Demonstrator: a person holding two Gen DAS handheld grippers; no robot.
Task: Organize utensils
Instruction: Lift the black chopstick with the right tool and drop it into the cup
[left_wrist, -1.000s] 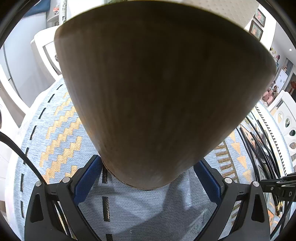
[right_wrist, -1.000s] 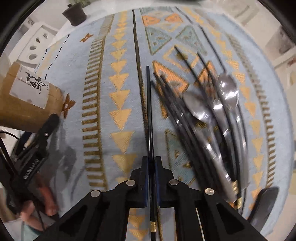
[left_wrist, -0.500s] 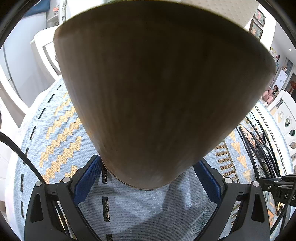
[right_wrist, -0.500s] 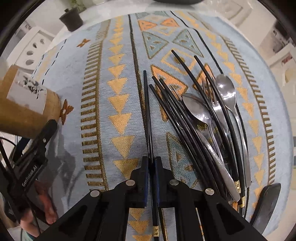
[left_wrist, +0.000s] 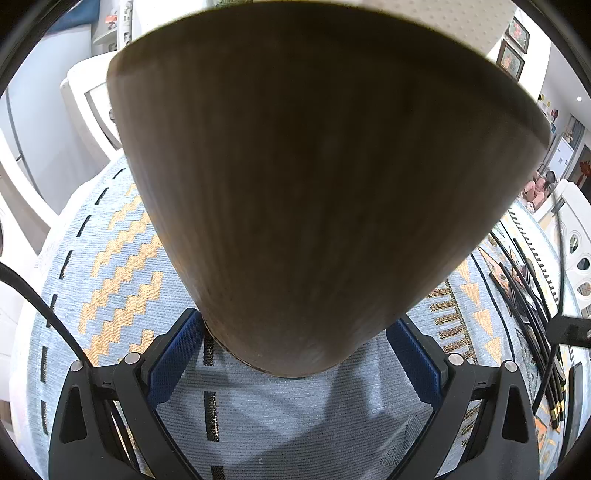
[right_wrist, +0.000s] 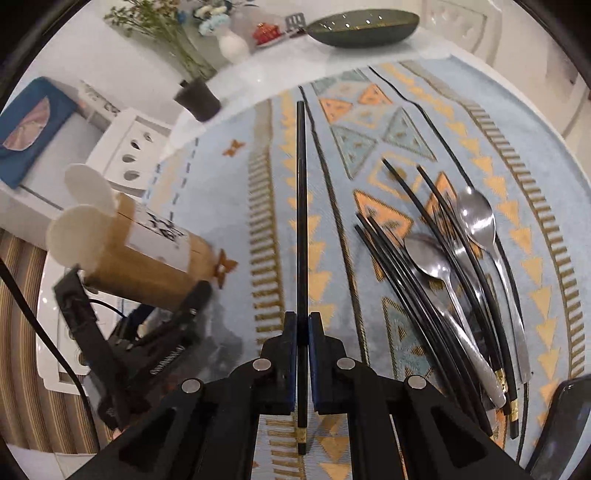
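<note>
My left gripper (left_wrist: 295, 354) is shut on a brown wooden utensil holder (left_wrist: 314, 184) that fills the left wrist view; its blue pads press both sides of the base. The holder (right_wrist: 140, 258) and left gripper (right_wrist: 147, 350) also show in the right wrist view at the left, tilted, with white cylinders at its mouth. My right gripper (right_wrist: 302, 328) is shut on a black chopstick (right_wrist: 301, 206), lifted above the cloth and pointing away. Several black chopsticks (right_wrist: 413, 295) and spoons (right_wrist: 443, 273) lie in a pile on the right.
A blue patterned tablecloth (right_wrist: 332, 147) covers the table. A dark bowl (right_wrist: 362, 24), a white vase (right_wrist: 232, 46) and a dark pot (right_wrist: 197, 98) stand at the far edge. A white chair (right_wrist: 129, 155) is at the left. A dark object (right_wrist: 561, 424) lies at the lower right.
My right gripper has lifted the chopstick off the cloth and tilted up, so more of the far table shows. The holder and left gripper have hardly moved.
</note>
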